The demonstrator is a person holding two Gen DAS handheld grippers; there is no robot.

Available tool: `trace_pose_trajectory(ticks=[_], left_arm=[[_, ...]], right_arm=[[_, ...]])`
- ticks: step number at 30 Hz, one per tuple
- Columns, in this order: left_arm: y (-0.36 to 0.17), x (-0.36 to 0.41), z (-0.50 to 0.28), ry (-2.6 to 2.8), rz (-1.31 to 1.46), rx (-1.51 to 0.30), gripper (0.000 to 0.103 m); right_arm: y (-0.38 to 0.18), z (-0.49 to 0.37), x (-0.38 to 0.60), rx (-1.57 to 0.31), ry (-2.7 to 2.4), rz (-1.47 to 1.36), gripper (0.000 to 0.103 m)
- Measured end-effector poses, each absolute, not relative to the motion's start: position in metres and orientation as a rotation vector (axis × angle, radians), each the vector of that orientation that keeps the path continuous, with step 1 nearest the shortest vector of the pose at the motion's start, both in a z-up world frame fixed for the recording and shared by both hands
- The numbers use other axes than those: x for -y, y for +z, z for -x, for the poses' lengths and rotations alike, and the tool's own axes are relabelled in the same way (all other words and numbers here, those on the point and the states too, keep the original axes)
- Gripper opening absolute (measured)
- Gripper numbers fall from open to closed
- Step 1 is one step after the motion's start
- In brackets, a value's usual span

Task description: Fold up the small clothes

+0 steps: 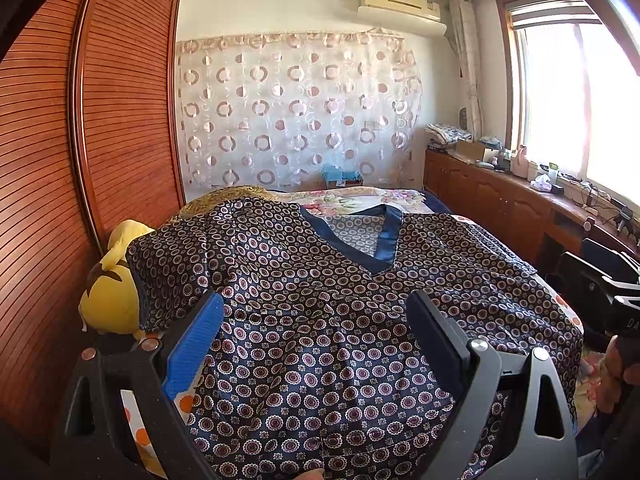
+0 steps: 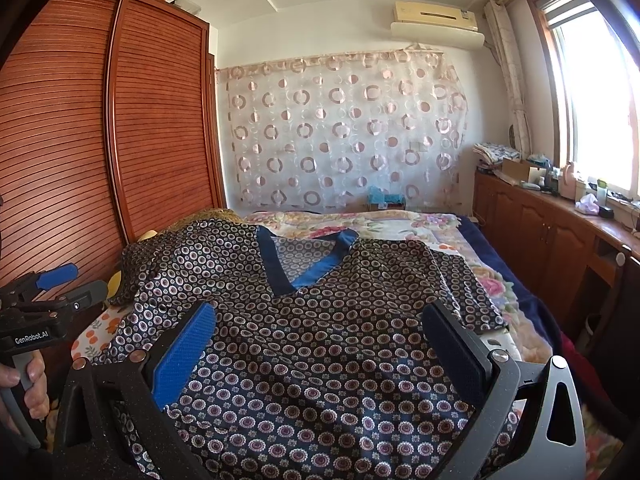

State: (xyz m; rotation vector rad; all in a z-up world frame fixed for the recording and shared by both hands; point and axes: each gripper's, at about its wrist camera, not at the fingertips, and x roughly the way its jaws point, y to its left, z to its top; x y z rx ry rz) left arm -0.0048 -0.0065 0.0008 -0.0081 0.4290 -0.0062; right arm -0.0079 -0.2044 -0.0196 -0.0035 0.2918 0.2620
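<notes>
At the far left stood a reddish-brown wooden wardrobe with slatted louvre doors (image 1: 120, 112), running along the side of the bed. Against its foot lay a yellow plush toy with dark markings (image 1: 110, 292), partly covered by one sleeve of the garment. In the right wrist view a hand (image 2: 28, 388) gripped the grey handle of the left gripper (image 1: 316, 340), whose black body carried the white lettering "GenRobot.AI"; its blue-padded finger (image 2: 56, 274) showed above.

The dark navy satin short-sleeved top printed with small pink and white rings (image 1: 340, 320) lay spread face up across the bed, its plain blue V-neck band (image 1: 352, 244) pointing toward the cameras and its sleeves out to each side. The left gripper hung over the lower front of the top with its jaws released and wide apart, nothing between them. The right gripper (image 2: 320, 344) was likewise held over the top's front, jaws spread, gripping nothing.

Beyond the top, a floral quilted bedspread in pink and cream (image 2: 400, 224) covered the mattress. A sheer curtain patterned with brown circles (image 2: 340, 132) hung on the back wall, below a cream wall-mounted air conditioner (image 2: 436, 18). At the right, a low wooden cabinet run (image 2: 540, 236) under the bright window (image 2: 596, 112) held scattered small items. White letters "DA" showed on the black device at the left wrist view's right edge.
</notes>
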Motion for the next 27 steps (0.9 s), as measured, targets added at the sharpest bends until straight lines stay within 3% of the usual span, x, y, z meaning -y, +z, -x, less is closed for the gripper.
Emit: trace_pose_trajectory(ticks=[27], left_arm=[[0.0030,0.0080,0.0061,-0.012,0.011,-0.423,0.093]], right_arm=[[-0.0191,0.0111,0.2042,-0.282,0.260,0.003,0.103]])
